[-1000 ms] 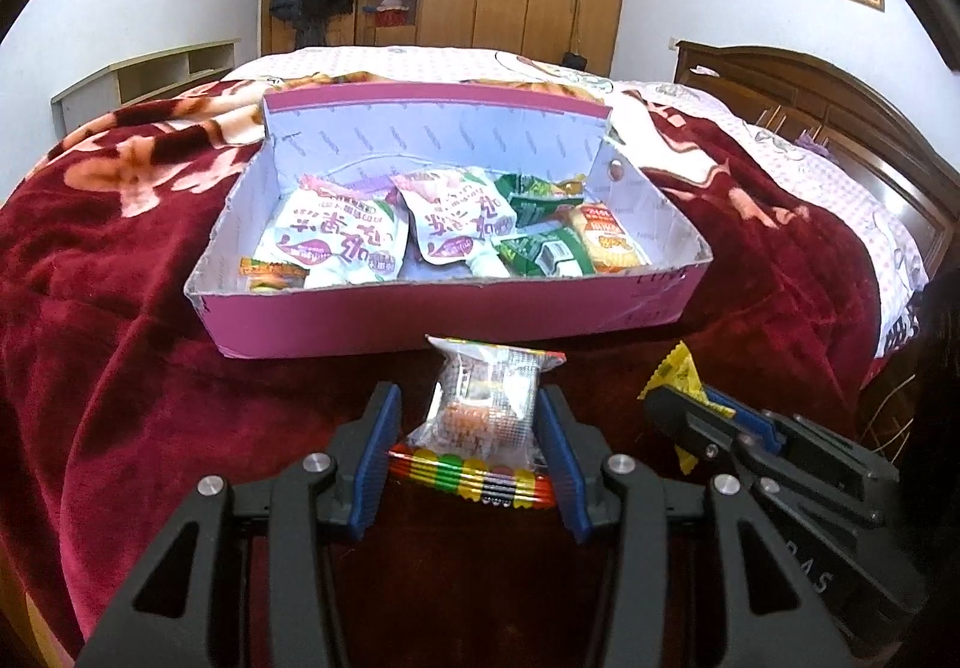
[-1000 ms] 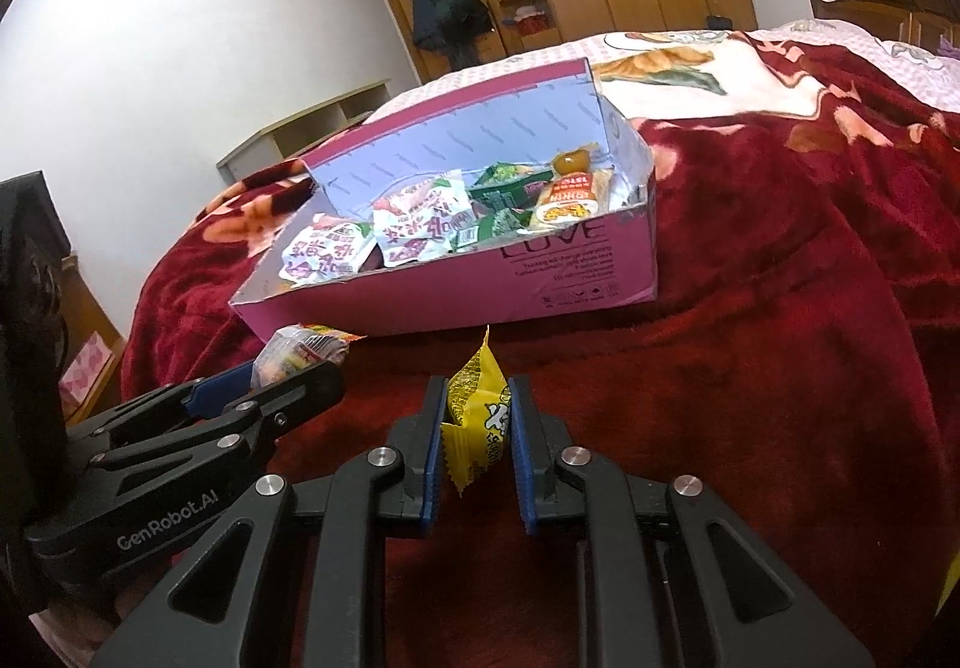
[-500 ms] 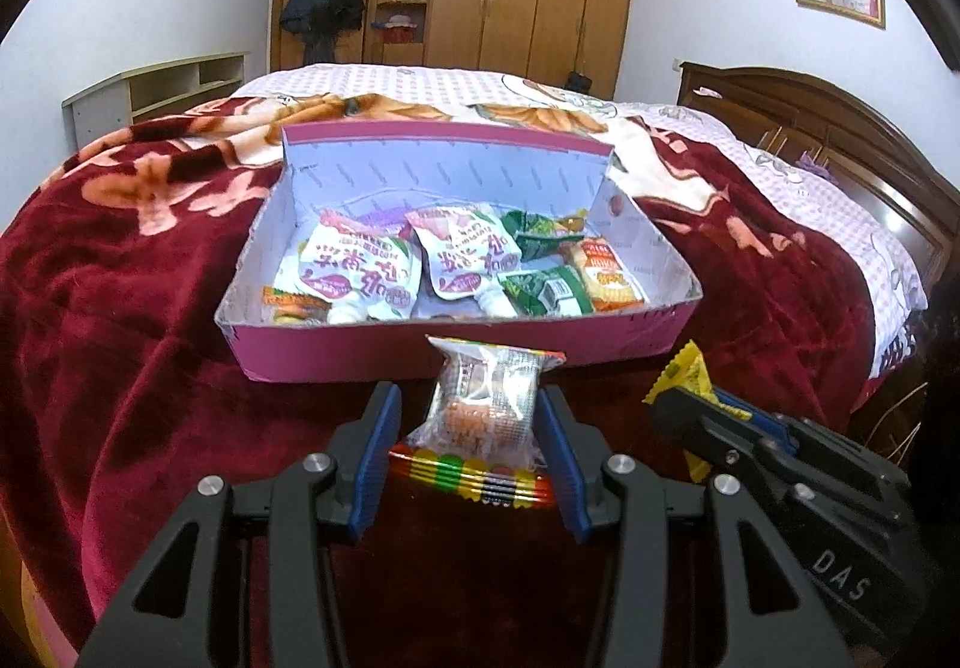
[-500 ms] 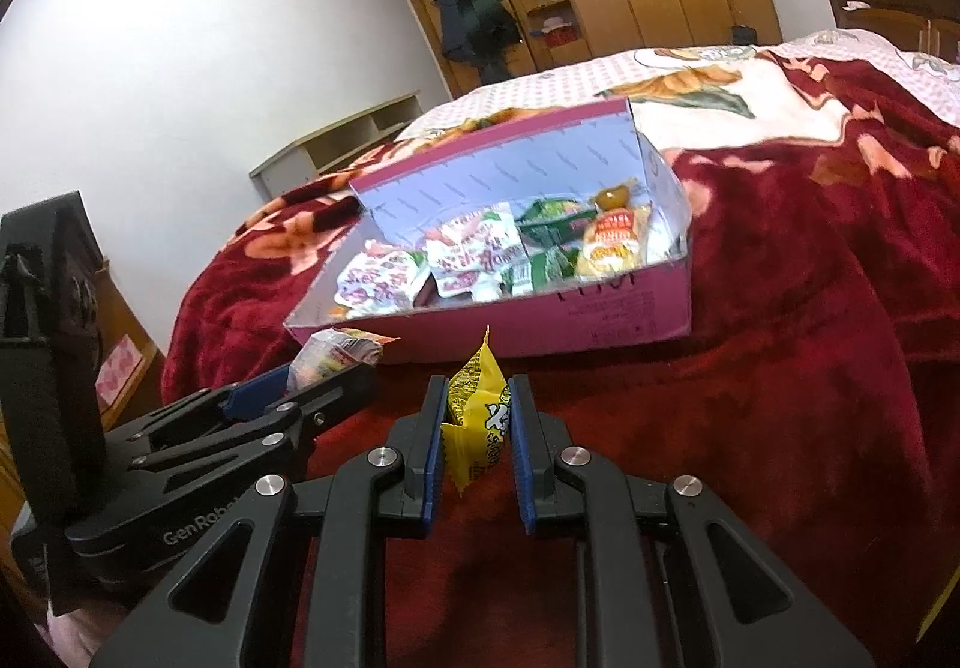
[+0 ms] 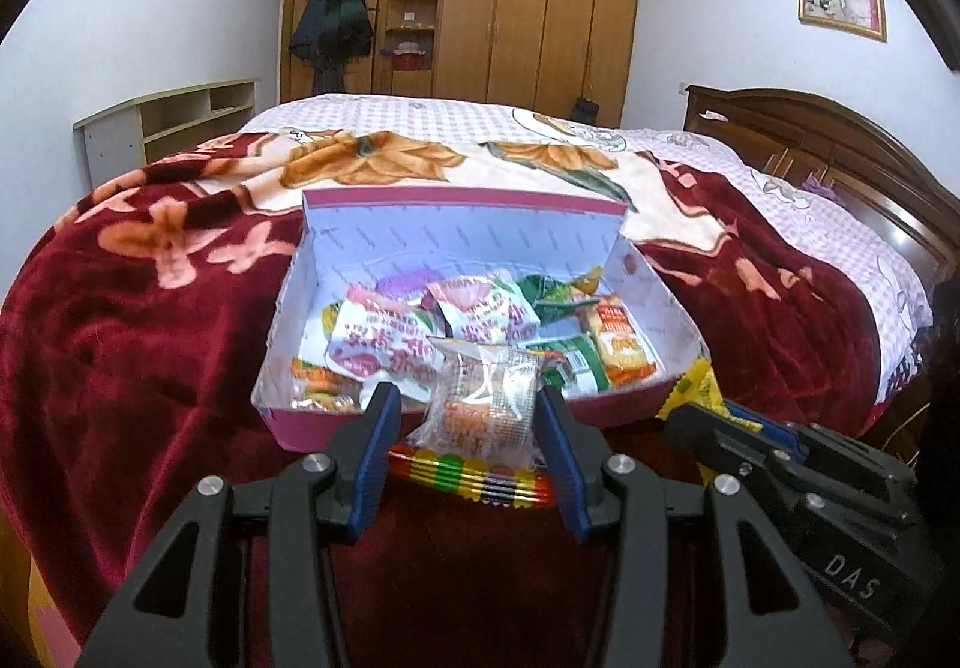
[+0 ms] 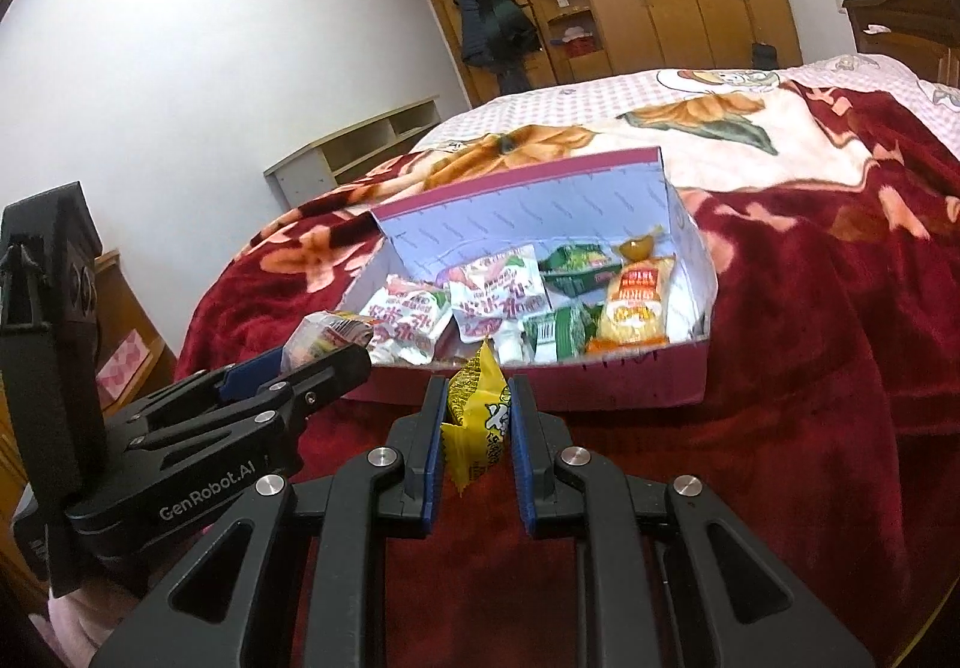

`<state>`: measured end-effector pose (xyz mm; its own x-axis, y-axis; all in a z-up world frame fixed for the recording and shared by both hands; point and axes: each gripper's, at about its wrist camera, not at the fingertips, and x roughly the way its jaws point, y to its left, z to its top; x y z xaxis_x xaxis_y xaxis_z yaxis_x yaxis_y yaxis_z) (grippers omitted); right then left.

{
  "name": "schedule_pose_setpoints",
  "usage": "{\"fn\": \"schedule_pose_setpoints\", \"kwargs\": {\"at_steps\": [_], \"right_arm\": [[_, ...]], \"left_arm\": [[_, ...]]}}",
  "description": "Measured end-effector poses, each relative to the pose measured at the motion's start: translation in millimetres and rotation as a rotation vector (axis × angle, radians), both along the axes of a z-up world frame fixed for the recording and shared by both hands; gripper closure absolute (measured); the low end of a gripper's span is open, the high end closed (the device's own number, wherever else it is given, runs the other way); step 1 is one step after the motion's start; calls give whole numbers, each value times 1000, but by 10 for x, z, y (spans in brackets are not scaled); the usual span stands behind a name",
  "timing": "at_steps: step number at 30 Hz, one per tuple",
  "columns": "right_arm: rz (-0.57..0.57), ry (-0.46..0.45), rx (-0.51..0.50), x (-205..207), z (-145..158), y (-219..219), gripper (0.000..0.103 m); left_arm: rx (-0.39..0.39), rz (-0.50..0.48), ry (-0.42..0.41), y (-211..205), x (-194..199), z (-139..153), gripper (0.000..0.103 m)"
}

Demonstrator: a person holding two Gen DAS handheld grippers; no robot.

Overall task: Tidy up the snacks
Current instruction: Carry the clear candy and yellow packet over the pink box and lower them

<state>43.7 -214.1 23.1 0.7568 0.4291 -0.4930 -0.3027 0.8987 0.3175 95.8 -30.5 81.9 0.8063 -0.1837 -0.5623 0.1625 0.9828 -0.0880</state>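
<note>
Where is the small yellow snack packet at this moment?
In the right wrist view, the yellow packet sits clamped in the right gripper, just before the pink box.

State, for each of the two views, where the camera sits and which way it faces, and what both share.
Left wrist: on the left gripper, facing the pink box on the bed; its fingers pinch a clear snack packet.
Right wrist: on the right gripper, facing that box from its right; it pinches a yellow packet.
Shared: box, both packets, each other's gripper.
</note>
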Motion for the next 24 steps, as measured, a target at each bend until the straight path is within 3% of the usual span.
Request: {"fn": "schedule_pose_setpoints", "kwargs": {"at_steps": [13,24], "right_arm": [[-22,-25,-38,236,184,5,83],[-50,-60,-75,538,259,26,83]], "left_arm": [[17,26,-20,117,308,153,54],[47,62,-31,120,738,108,54]]}}
